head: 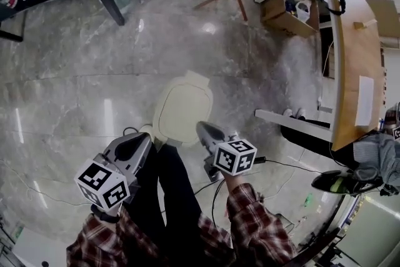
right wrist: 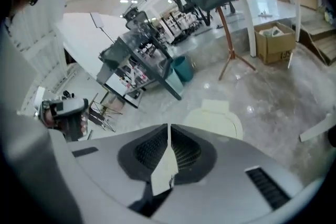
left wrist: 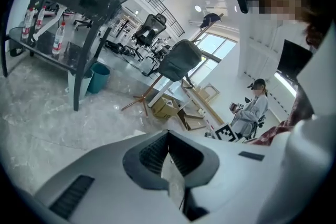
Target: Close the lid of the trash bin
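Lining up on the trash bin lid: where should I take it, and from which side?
Grip the lid at its rounded near rim, by the right gripper, coming from above. The squared tab on the far side looks like the hinge, so the near rim should swing easiest. The lid seems flat. That gripper is shut; open it first.

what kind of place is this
Likely an open office or lab workspace: office chairs at the back, a long wooden desk, and a cream trash bin on a polished stone floor.
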`<state>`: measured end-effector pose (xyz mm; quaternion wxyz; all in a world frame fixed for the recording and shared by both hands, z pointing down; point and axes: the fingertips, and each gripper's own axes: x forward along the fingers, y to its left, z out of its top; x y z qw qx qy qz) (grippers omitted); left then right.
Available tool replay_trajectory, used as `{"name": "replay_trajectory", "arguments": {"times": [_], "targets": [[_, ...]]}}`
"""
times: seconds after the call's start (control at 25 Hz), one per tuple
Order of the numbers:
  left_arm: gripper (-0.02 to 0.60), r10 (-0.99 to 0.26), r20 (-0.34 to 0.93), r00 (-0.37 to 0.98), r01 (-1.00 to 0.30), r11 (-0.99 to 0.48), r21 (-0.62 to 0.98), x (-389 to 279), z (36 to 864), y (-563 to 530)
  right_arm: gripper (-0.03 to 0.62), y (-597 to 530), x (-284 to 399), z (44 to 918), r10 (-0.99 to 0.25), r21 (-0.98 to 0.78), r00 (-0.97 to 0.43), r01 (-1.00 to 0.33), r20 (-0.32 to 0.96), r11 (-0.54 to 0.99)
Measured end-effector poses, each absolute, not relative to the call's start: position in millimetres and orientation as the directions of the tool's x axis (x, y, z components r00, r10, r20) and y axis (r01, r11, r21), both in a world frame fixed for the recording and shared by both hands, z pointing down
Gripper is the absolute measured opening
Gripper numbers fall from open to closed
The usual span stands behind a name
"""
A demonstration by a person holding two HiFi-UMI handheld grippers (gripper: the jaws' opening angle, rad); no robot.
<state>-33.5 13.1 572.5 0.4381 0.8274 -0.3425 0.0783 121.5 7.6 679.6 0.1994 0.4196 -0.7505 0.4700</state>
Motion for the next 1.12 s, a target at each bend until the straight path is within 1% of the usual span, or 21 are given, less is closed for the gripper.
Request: {"name": "replay_trajectory", "arguments": {"times": [0.12, 0.32, 0.44, 0.56, 0.68, 0.84, 0.96, 1.12], "targets": [[0.011, -0.525, 0.39, 0.757, -0.63, -0.426, 0.649, -34, 514, 3, 0.029, -23, 107, 582, -0.54, -0.548, -0.602, -0.788, 0.588, 0.282], [0.011, -0.573, 0.29, 0.767, -0.613, -0.52, 0.594, -24, 403, -13, 0.029, -43, 98, 431, -0.637, -0.525, -0.635, -0.755, 0.437, 0.393], [0.011, -0.586, 0.205, 0.784, -0.591, -0.605, 0.534, -13, 341, -30, 0.029, -51, 96, 360, -0.683, -0.481, -0.645, -0.745, 0.344, 0.462], [0.011, -0.588, 0.14, 0.796, -0.573, -0.659, 0.487, -3, 285, -28, 0.029, -39, 94, 301, -0.702, -0.436, -0.654, -0.739, 0.28, 0.514], [0.011, -0.58, 0.081, 0.811, -0.549, -0.705, 0.45, 9, 241, -18, 0.029, -21, 94, 257, -0.727, -0.378, -0.654, -0.74, 0.209, 0.556], [0.011, -0.539, 0.035, 0.841, -0.509, -0.769, 0.386, 32, 204, 1, 0.029, 4, 93, 216, -0.751, -0.294, -0.648, -0.748, 0.128, 0.595], [0.011, -0.51, 0.025, 0.86, -0.484, -0.801, 0.352, 43, 193, 17, 0.029, 22, 90, 200, -0.758, -0.281, -0.646, -0.747, 0.088, 0.603], [0.011, -0.5, 0.024, 0.866, -0.48, -0.814, 0.327, 44, 186, 26, 0.018, 35, 84, 195, -0.763, -0.273, -0.643, -0.748, 0.071, 0.605]]}}
